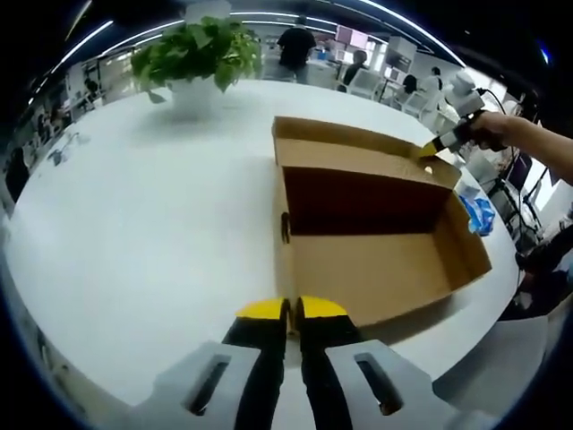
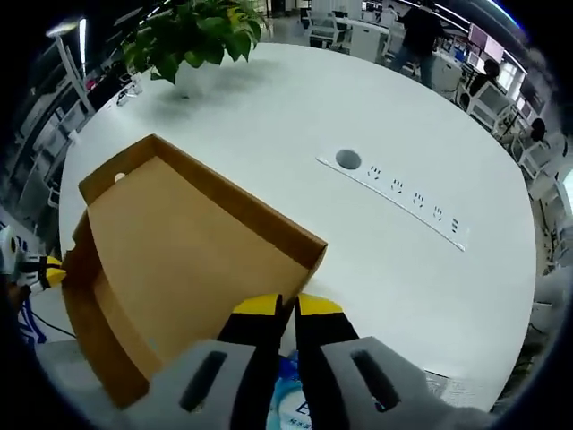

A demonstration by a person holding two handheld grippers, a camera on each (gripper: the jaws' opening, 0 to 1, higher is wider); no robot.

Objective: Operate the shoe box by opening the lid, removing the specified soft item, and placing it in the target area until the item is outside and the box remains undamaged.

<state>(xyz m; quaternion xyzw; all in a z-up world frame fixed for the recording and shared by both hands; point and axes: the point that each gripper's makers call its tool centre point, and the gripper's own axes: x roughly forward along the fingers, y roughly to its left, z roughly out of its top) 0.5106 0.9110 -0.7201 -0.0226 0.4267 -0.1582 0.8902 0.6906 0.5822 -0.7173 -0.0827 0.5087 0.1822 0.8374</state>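
The shoe box (image 1: 376,237) lies open on the round white bench (image 1: 152,224), filling the centre and right of the left gripper view, its lid (image 1: 358,148) folded back along the far long edge toward the upper right. The interior that shows is bare brown cardboard; no soft item is visible inside it.

The left tongs (image 1: 294,309) rise at bottom centre with their yellow tips nearly touching, narrow and holding nothing, just at the box's near corner. The right tongs (image 2: 286,306) in their own view are likewise narrow, tips close together over the box wall (image 2: 260,219); whether they pinch the cardboard edge I cannot tell. From the left gripper view that same gripper appears at upper right, at the lid's far corner.

Beneath the right tongs, at the bottom edge of the right gripper view, a pale blue packet (image 2: 288,399) peeks out, and something blue lies beyond the box's right end (image 1: 476,213) in the left gripper view. This may be the soft item, already outside.

The box's long axis runs from the left tongs toward the right ones. Judging by that, the right hand is nearer the blue item. A potted plant (image 1: 199,54) stands far off at upper left.
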